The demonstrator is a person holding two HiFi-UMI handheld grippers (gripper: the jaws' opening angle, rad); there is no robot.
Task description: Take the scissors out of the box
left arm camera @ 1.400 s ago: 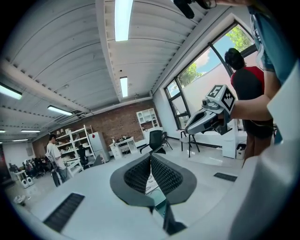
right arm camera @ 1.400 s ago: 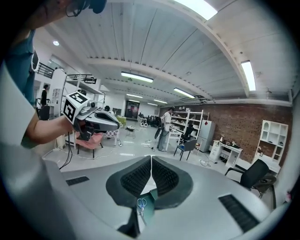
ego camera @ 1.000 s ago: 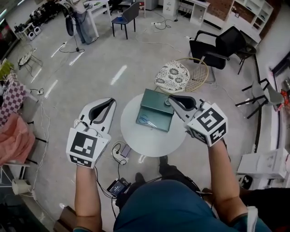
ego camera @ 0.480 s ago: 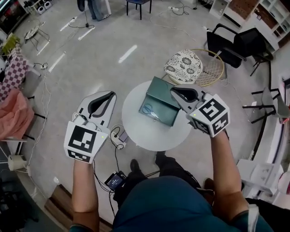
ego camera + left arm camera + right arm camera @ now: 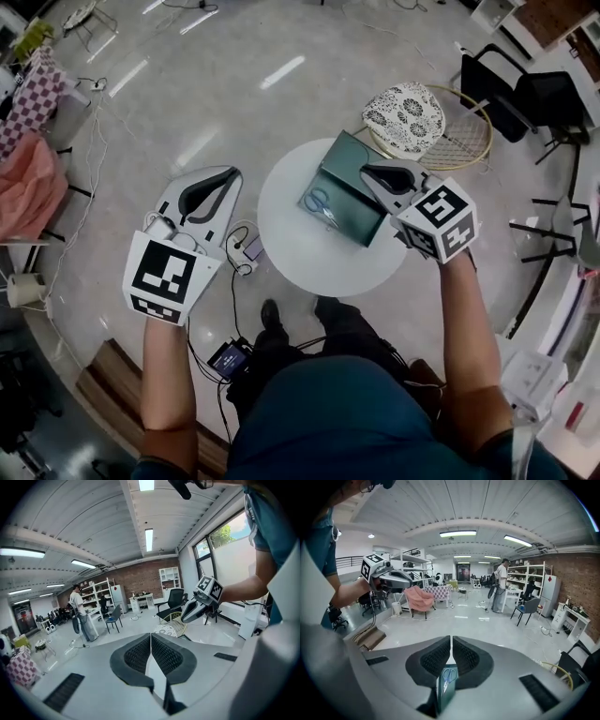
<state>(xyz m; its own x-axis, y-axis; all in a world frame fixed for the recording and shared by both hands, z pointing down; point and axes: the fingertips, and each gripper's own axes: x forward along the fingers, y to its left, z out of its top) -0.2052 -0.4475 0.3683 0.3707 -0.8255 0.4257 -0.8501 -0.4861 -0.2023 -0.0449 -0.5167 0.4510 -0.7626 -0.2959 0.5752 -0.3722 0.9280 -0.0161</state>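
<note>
An open dark green box rests on a round white table. Blue-handled scissors lie inside it, toward its left side. My right gripper hovers over the box's right part, its jaws shut with nothing between them. Looking down past its pads, the right gripper view shows the scissors in the box. My left gripper hangs left of the table over the floor, shut and empty. In the left gripper view, the pads meet in a thin line.
A wicker chair with a patterned cushion stands just behind the table, black chairs further right. Cables and a power strip lie on the floor at the table's left. A person stands by shelves far off.
The head view has swung, so the table and box sit higher and further right in the picture. Both grippers keep their places beside and over the box and stay shut.
</note>
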